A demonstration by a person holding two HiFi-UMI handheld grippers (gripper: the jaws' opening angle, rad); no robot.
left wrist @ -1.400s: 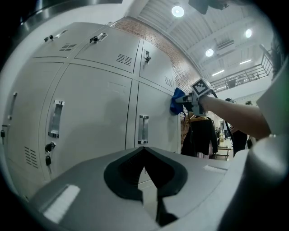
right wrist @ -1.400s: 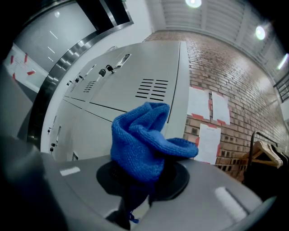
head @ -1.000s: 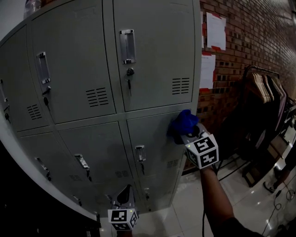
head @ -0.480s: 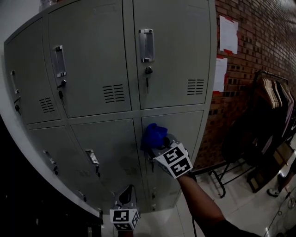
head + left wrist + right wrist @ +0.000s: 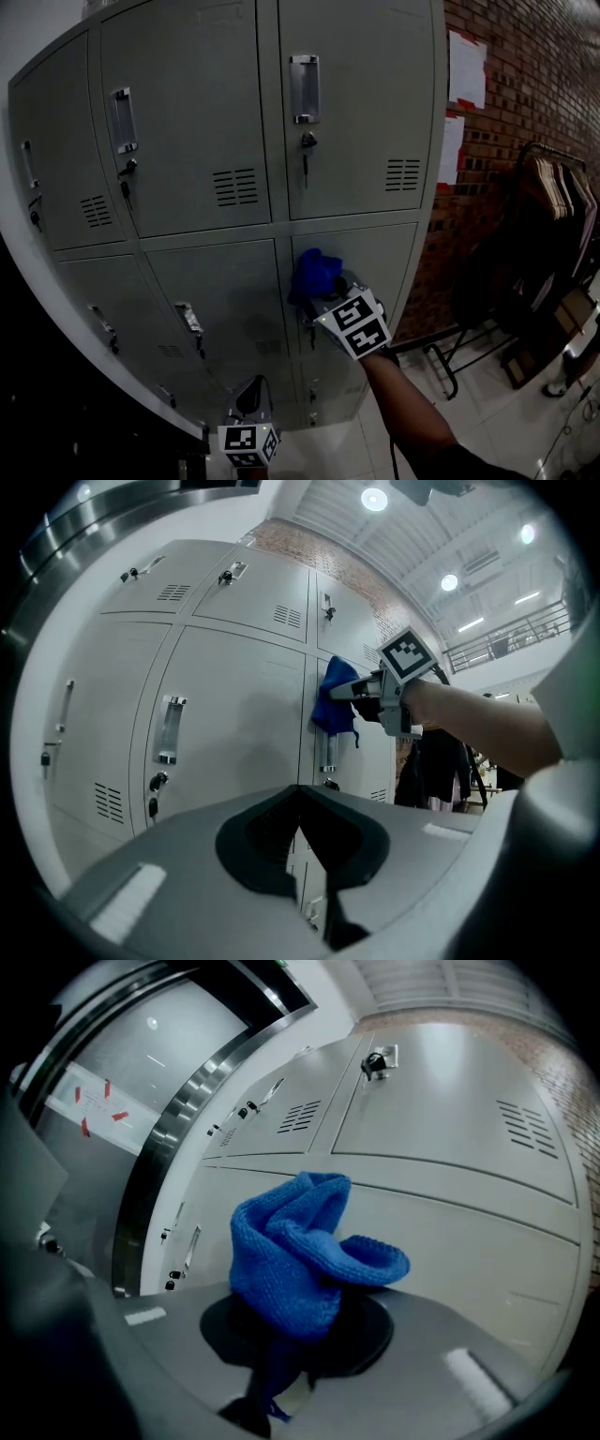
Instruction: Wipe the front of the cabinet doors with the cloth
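The grey cabinet [image 5: 361, 103] fills the head view, with two rows of locker doors. My right gripper [image 5: 325, 284] is shut on a bunched blue cloth [image 5: 314, 270], which presses on the lower right door [image 5: 384, 258] near its left edge, just above that door's handle [image 5: 328, 757]. In the right gripper view the cloth [image 5: 300, 1260] bulges out over the jaws and hides them. My left gripper [image 5: 253, 396] hangs low in front of the bottom doors, apart from them, shut and holding nothing. The left gripper view shows the cloth [image 5: 336, 696] against the door.
A brick wall [image 5: 525, 84] with pinned papers [image 5: 466, 66] runs along the cabinet's right. A clothes rack [image 5: 548, 187] with hangers and dark garments stands on the tiled floor [image 5: 487, 394] at the right. Keys hang in the upper doors' locks [image 5: 305, 141].
The right gripper has carried the cloth leftwards across the lower right door, from its right side to its left edge. In the last half second it barely moved. The left gripper stayed low.
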